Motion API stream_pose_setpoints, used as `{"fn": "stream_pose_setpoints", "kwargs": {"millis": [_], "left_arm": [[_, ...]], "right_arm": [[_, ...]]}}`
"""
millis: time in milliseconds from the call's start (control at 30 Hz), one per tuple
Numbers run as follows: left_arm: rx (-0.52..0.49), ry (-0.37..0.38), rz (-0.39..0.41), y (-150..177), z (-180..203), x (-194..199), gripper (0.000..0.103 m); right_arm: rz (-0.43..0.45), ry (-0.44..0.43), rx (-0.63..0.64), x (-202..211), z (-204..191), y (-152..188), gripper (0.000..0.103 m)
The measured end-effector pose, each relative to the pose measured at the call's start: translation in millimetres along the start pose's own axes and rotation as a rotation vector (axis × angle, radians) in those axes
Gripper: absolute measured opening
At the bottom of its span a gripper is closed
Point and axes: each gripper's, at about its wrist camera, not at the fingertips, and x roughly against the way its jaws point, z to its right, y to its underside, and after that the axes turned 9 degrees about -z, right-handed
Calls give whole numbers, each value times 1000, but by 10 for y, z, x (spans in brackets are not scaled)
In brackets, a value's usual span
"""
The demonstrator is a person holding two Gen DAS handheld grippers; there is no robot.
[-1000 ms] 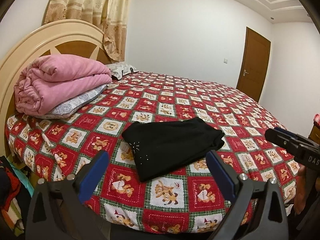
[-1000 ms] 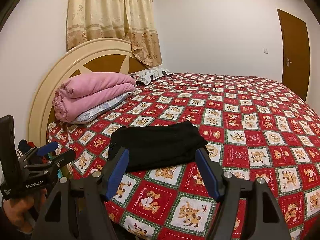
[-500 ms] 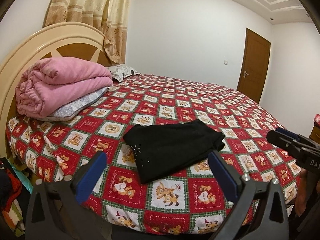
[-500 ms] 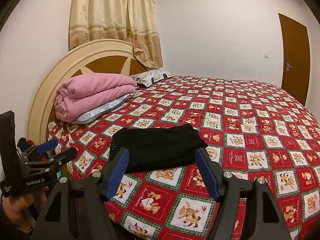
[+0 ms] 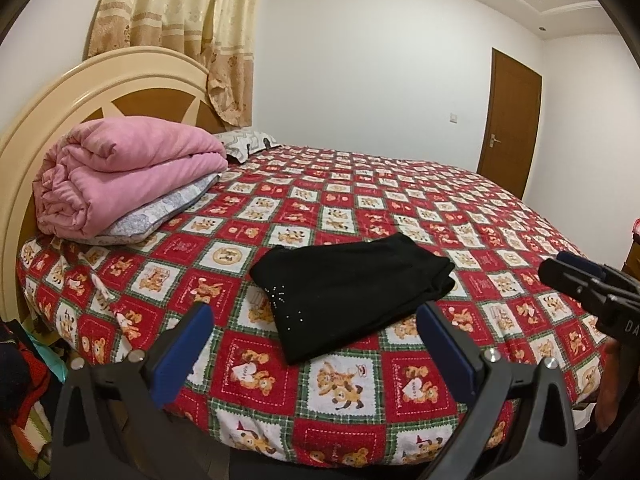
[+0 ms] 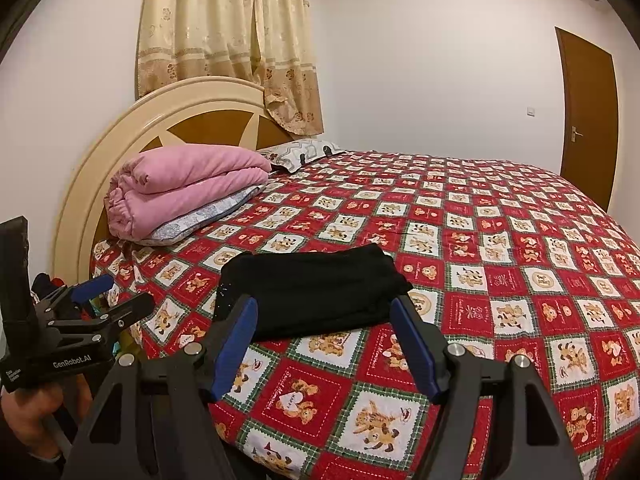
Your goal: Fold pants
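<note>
The black pants lie folded into a compact rectangle on the red patterned bedspread, near the bed's front edge. They also show in the right wrist view. My left gripper is open and empty, held back from the bed in front of the pants. My right gripper is open and empty, also short of the pants. Each gripper shows at the edge of the other's view: the right gripper and the left gripper.
A folded pink quilt rests on a pillow by the cream headboard. A second pillow lies behind it. Curtains hang above. A brown door is at the far right. Clothes pile on the floor left of the bed.
Both grippers have drawn back and tilted up slightly; the pants sit a little lower in each view. The pants have not moved.
</note>
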Motion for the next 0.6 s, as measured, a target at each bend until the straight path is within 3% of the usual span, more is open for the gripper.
{"fn": "stream_pose_setpoints", "kwargs": {"millis": [167,300,600], "left_arm": [[0,-21,-4,-18,14,-1,103],[14,21,-16,-31,-1,-3,103],[22,18,-26,-42,25,-9,103]], "right_arm": [[0,0,-1,2,-3,0,70],[6,1,-2,6,18,15,71],[16,3,2,35,27,50,71]]}}
